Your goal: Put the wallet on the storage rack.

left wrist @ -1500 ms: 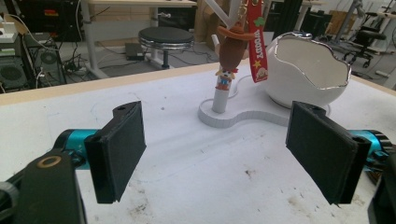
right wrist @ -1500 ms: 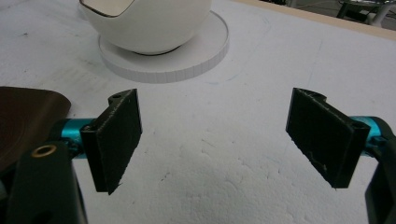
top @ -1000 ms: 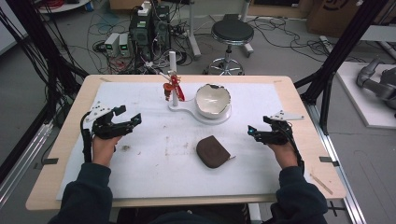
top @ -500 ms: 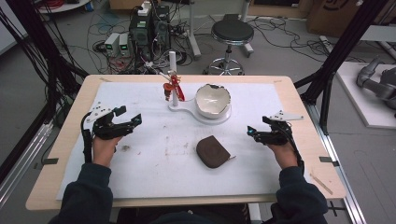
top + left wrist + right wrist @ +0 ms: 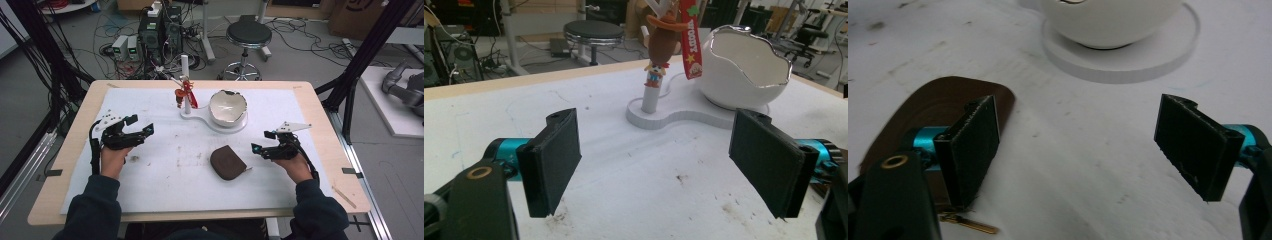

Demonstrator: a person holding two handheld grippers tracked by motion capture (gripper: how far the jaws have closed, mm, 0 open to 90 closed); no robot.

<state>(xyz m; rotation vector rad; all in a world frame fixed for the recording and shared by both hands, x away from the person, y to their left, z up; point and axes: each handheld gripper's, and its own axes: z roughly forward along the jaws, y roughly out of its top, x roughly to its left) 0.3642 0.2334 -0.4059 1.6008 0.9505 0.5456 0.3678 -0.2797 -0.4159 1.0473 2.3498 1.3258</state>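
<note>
At the left of the high view, the left gripper (image 5: 140,125) is held just above the white mat (image 5: 165,175), near the left edge of the wooden table (image 5: 75,150). Its jaws stand wide apart and hold nothing; in the left gripper view (image 5: 654,165) only bare mat lies between them.

Further to the right, at the far middle of the mat, there is a white stand (image 5: 212,120). A thin post on its left end carries a small cowboy figure (image 5: 186,92) with a red strap, and the round right end carries a white bowl (image 5: 228,107) shaped like a broken eggshell. The left gripper view shows the figure (image 5: 659,45) and the bowl (image 5: 744,67) ahead of the jaws, well apart from them.

Nearer to the person, a little right of the middle, a brown pouch (image 5: 228,162) lies flat on the mat, with a small gold zipper pull at its right side.

The right gripper (image 5: 262,141) is just beside the pouch, on its right, and does not touch it. Its jaws are also wide open and empty. In the right gripper view (image 5: 1078,150) the pouch (image 5: 943,105) lies behind the left jaw, and the gold pull (image 5: 970,225) shows under it.
</note>
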